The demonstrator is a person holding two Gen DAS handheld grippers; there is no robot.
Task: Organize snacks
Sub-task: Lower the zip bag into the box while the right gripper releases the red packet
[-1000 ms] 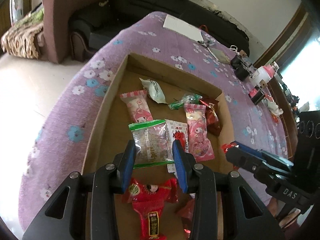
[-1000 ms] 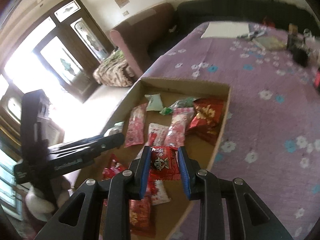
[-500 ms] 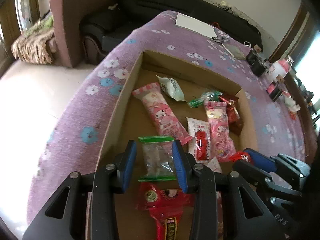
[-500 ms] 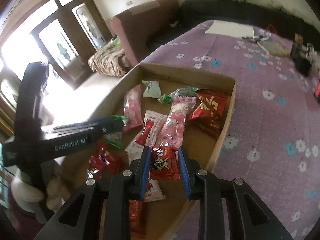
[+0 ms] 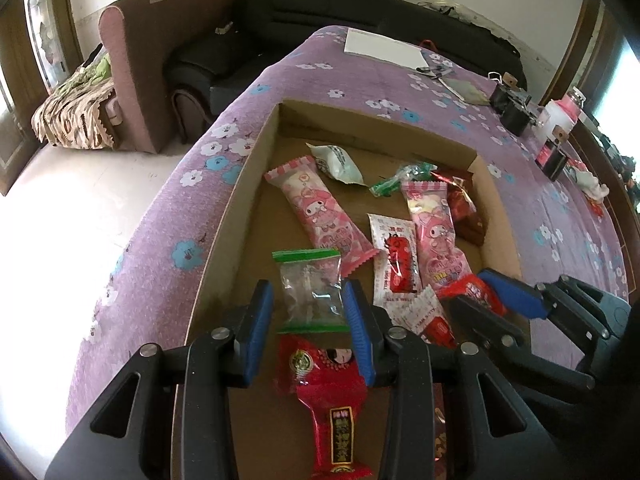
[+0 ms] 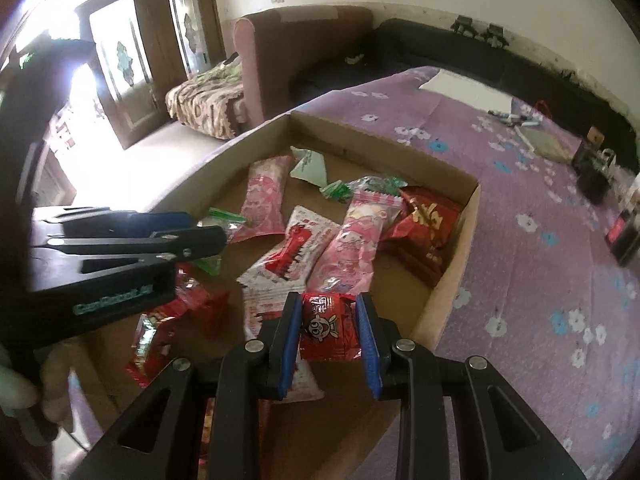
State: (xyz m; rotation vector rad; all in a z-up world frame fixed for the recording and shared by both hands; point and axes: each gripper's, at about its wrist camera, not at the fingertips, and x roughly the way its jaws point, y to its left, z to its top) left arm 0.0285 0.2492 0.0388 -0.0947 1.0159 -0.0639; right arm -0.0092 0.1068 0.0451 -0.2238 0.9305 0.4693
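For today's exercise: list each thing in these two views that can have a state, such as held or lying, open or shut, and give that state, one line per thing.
left gripper: shut on the clear packet
clear packet: held, sealed, green strips at both ends
right gripper: shut on the small red packet
small red packet: held between the jaws
cardboard box: open-topped, snacks inside
two pink packets: lying flat in the box, sealed
dark red bag: lying in the box corner

I am in a home living room: a brown armchair (image 5: 136,64) at upper left, a long black sofa (image 5: 360,12) along the top wall, wooden glazed doors (image 6: 132,60) at upper left of my right view, and a purple flowered cloth (image 5: 168,216) covering the surface.
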